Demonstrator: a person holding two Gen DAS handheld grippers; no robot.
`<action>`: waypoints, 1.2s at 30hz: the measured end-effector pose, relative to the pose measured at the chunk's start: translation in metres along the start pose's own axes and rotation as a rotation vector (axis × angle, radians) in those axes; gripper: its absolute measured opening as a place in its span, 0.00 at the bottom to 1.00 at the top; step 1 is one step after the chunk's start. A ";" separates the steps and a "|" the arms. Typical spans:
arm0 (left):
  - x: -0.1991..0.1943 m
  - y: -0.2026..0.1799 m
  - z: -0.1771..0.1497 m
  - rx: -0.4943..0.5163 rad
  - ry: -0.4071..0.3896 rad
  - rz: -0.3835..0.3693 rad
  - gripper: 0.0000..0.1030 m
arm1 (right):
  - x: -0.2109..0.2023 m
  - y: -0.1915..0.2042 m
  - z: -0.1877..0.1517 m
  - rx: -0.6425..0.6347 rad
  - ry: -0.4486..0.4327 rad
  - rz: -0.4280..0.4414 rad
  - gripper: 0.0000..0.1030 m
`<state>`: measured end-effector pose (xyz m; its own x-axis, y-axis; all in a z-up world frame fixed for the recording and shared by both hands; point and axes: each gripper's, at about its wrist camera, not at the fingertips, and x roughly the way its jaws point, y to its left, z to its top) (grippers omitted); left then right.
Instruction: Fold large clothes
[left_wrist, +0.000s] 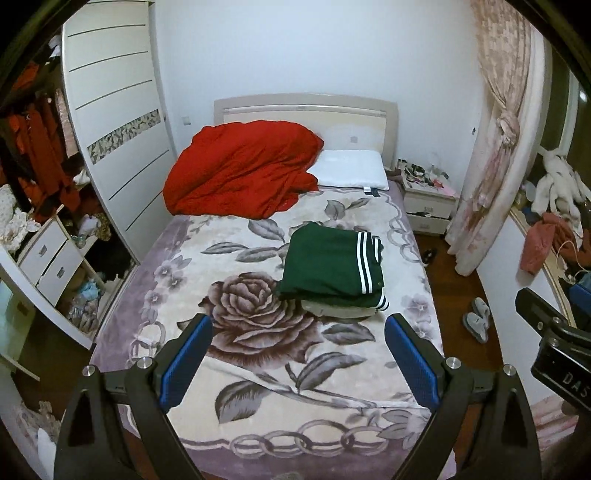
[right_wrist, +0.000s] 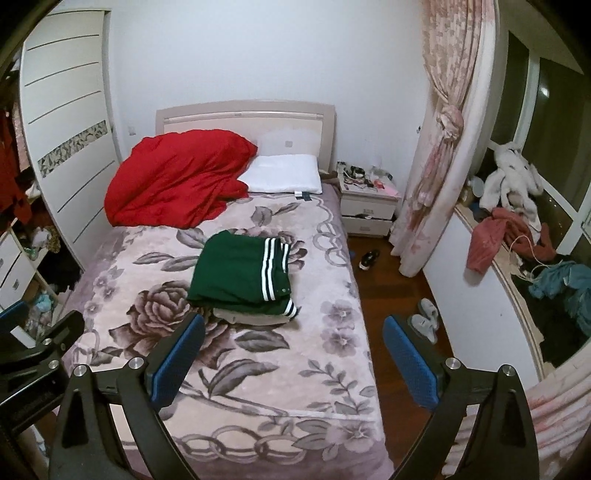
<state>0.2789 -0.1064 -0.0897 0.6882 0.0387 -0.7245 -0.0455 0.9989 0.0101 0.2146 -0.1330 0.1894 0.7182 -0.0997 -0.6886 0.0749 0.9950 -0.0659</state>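
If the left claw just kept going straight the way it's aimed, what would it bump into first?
Most likely the flowered blanket on the bed, just short of the folded green garment. The open left gripper tilts downward with nothing between its fingers; depth is hard to judge through this lens.

The bed (left_wrist: 155, 266) is spread with a pale blanket (left_wrist: 258, 387) printed with big grey roses and leaves. Near its middle lies a folded green garment (left_wrist: 325, 264) with white stripes (it sits on a beige piece, only an edge showing). At the head, a crumpled red quilt (left_wrist: 240, 170) is heaped just beside a white pillow (left_wrist: 351, 170).
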 end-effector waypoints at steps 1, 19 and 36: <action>-0.003 -0.001 0.000 -0.002 -0.004 0.002 0.92 | -0.003 0.000 0.001 -0.001 -0.003 0.003 0.96; -0.037 0.009 0.001 -0.021 -0.106 0.007 0.93 | -0.040 -0.004 0.011 -0.004 -0.068 0.014 0.98; -0.048 0.008 0.003 -0.018 -0.123 -0.002 0.94 | -0.045 -0.003 0.019 -0.011 -0.070 0.045 0.99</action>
<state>0.2475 -0.1005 -0.0531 0.7719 0.0405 -0.6345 -0.0563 0.9984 -0.0048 0.1948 -0.1313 0.2341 0.7674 -0.0548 -0.6388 0.0346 0.9984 -0.0441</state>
